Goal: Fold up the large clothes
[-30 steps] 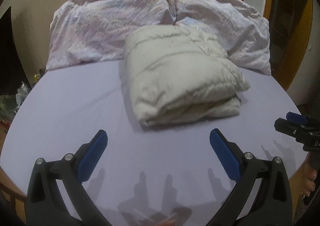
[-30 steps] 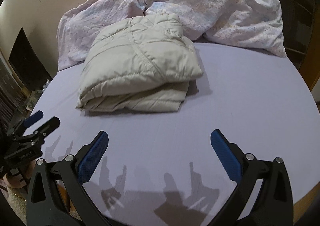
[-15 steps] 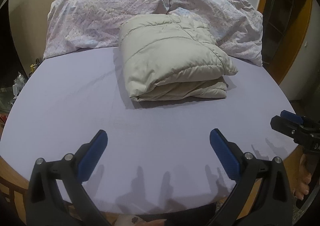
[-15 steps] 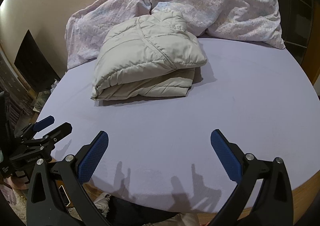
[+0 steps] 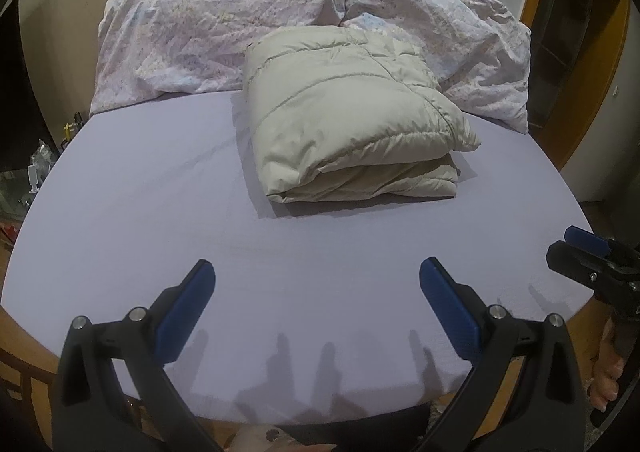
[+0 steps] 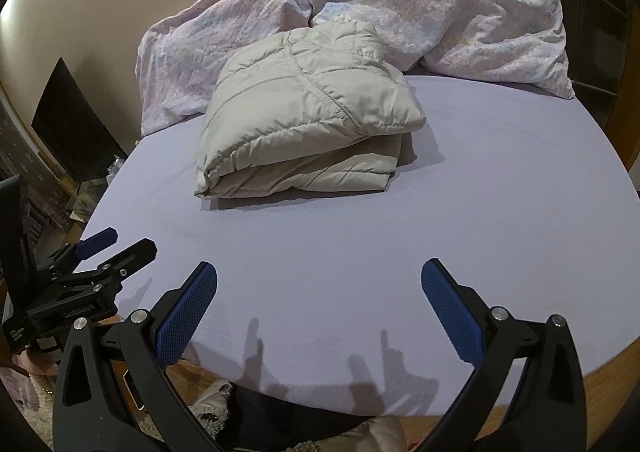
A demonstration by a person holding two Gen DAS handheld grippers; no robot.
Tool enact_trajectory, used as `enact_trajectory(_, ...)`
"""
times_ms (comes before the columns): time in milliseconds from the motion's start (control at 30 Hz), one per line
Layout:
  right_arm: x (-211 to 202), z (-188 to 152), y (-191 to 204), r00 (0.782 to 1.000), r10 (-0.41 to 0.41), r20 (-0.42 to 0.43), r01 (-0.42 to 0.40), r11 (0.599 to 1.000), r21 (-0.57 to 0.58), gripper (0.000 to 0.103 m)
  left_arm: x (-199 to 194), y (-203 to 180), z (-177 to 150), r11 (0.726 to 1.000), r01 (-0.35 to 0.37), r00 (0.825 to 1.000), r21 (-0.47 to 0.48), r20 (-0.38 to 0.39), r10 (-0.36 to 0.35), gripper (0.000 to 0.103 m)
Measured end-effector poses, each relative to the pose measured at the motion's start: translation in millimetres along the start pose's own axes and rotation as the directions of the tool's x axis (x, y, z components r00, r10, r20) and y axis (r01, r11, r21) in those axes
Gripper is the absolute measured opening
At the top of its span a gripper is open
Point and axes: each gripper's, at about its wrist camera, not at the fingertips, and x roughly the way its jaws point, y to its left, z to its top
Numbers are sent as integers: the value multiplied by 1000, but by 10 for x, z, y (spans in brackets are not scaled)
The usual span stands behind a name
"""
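A beige puffer jacket (image 5: 352, 120) (image 6: 304, 112) lies folded into a thick bundle on the lavender bed sheet (image 5: 160, 212) (image 6: 500, 212), towards the head of the bed. My left gripper (image 5: 316, 276) is open over the foot of the bed, well short of the jacket, with nothing between its blue pads. My right gripper (image 6: 318, 278) is open too and holds nothing. Each gripper shows in the other's view: the right one (image 5: 588, 256) at the right edge, the left one (image 6: 104, 252) at the left edge.
A crumpled pale floral duvet (image 5: 224, 32) (image 6: 440, 8) is heaped against the wall behind the jacket. The wooden bed rim (image 6: 600, 376) runs along the near edge. A dark panel (image 6: 72, 124) and clutter stand on the floor to the left; a doorway (image 5: 568, 36) is at right.
Both grippers have pulled back from the jacket towards the foot of the bed and risen; the bed's near edge is now in view. The jacket has not moved.
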Motion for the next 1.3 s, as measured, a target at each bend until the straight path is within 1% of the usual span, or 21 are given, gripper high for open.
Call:
enact_trajectory(367, -15, 11, 20, 1000, 2, -20, -2, 1000, 11, 102, -12, -2, 26, 1000, 13, 1000, -6, -15, -13, 101)
enact_trajectory(533, -28, 14, 26, 1000, -6, -22, 7, 1000, 16, 102, -14, -26, 46, 1000, 8, 1000, 3, -14, -8, 101)
enact_trajectory(867, -40, 18, 46, 1000, 8, -21, -8, 1000, 10, 102, 9, -23, 78, 1000, 7, 1000, 3, -21, -7, 101)
enact_trajectory(1300, -47, 47, 45, 1000, 12, -23, -12, 1000, 9, 102, 36, -53, 110, 1000, 20, 999, 13, -28, -20, 101)
